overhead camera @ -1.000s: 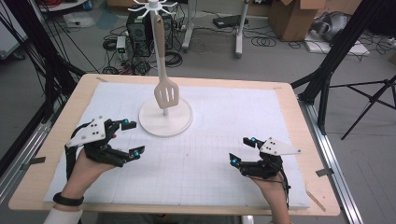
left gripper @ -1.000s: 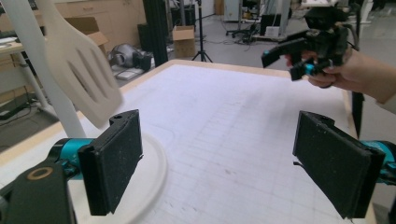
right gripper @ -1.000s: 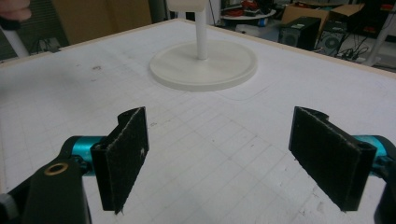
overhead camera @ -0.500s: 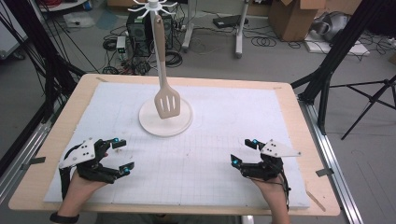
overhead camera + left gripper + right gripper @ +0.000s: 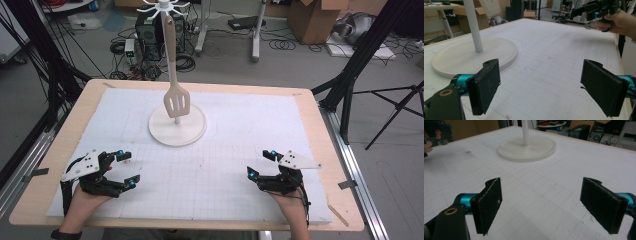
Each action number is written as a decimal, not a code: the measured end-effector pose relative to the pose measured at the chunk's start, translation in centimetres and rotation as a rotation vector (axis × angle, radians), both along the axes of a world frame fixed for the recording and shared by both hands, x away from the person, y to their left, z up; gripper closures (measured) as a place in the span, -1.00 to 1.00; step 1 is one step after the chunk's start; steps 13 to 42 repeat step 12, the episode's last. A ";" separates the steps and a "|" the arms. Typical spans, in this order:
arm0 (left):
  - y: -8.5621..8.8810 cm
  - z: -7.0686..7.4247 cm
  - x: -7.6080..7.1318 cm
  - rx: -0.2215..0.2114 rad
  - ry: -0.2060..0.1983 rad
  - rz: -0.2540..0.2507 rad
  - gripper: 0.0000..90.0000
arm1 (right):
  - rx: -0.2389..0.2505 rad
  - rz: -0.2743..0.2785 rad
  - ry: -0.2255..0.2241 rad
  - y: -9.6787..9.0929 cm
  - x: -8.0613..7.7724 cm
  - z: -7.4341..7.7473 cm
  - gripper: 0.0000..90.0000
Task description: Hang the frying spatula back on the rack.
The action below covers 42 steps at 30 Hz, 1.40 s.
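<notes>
A white stand with a round base and a thin pole rises at the middle back of the white grid mat. From a hook at its top hangs a pale slotted spatula, blade down, just above the base. My left gripper rests open near the front left of the mat, nothing between its jaws. My right gripper rests open near the front right, also empty. The stand's base lies ahead in the left gripper view, and the same base lies farther off in the right gripper view.
The wooden table edge frames the mat. Black tripod legs stand at the right of the table, with cables, a computer tower and cardboard boxes on the floor behind.
My left gripper has drawn back toward the front left corner of the mat. The right gripper has barely moved. The spatula hangs as before.
</notes>
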State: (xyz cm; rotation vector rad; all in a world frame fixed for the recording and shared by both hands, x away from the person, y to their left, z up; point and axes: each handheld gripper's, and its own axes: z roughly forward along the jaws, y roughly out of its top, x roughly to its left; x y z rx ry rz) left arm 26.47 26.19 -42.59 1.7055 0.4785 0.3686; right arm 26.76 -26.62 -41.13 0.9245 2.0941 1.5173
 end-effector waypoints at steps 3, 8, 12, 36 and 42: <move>-0.1 0.0 0.0 0.000 0.002 0.000 -0.63 | 0.001 0.001 -0.005 0.0 0.0 0.0 -0.63; -0.1 -0.2 0.0 0.007 0.004 0.003 -0.63 | -0.002 0.001 0.001 -0.1 0.1 0.0 -0.63; 0.0 -0.1 -0.1 0.003 0.003 0.006 -0.63 | -0.001 0.001 -0.002 -0.1 0.0 0.1 -0.63; 0.0 -0.1 -0.1 0.003 0.003 0.006 -0.63 | -0.001 0.001 -0.002 -0.1 0.0 0.1 -0.63; 0.0 -0.1 -0.1 0.003 0.003 0.006 -0.63 | -0.001 0.001 -0.002 -0.1 0.0 0.1 -0.63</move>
